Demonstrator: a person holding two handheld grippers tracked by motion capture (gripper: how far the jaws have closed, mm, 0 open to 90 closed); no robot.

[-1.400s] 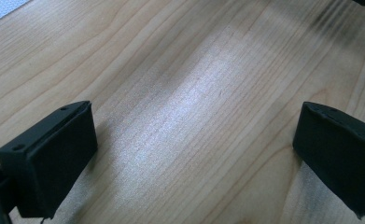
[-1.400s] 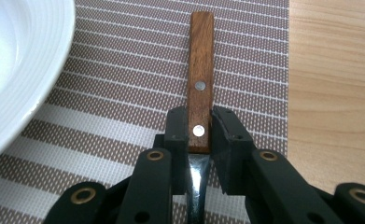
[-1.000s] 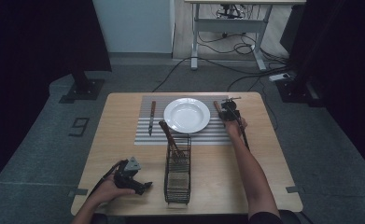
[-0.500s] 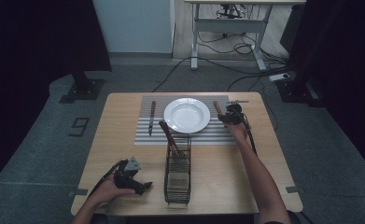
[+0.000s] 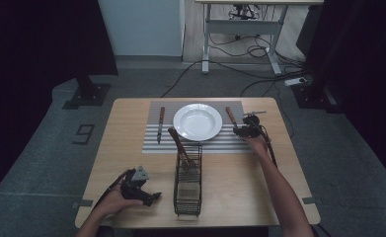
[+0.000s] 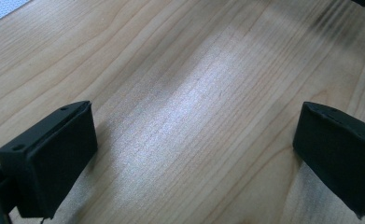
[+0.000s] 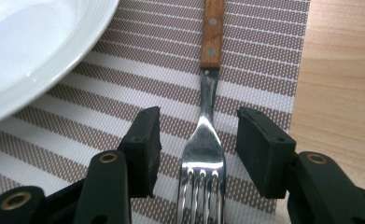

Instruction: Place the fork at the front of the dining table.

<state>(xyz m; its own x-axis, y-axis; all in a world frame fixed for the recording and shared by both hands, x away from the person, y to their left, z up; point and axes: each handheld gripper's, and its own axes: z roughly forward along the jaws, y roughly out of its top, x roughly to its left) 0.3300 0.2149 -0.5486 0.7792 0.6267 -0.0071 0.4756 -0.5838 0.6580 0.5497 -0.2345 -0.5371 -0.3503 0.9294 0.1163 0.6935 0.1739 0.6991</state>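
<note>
The fork (image 7: 203,154) lies on the striped mat (image 7: 264,56) near the bench's far right, beside the plate (image 5: 198,121). The right claw (image 7: 196,140) straddles it, released; the left claw (image 6: 194,154) idles open. A utensil remains in the basket (image 5: 188,180).

Plate (image 5: 197,121) mid-frame on placemat (image 5: 156,146), knife (image 5: 160,124) left of it, fork (image 5: 230,117) right, wire basket (image 5: 188,183) lower centre.

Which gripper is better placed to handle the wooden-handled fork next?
Right. The right gripper has open jaws astride the wooden-handled steel fork on the striped placemat. The left gripper sits open over bare wooden table.
</note>
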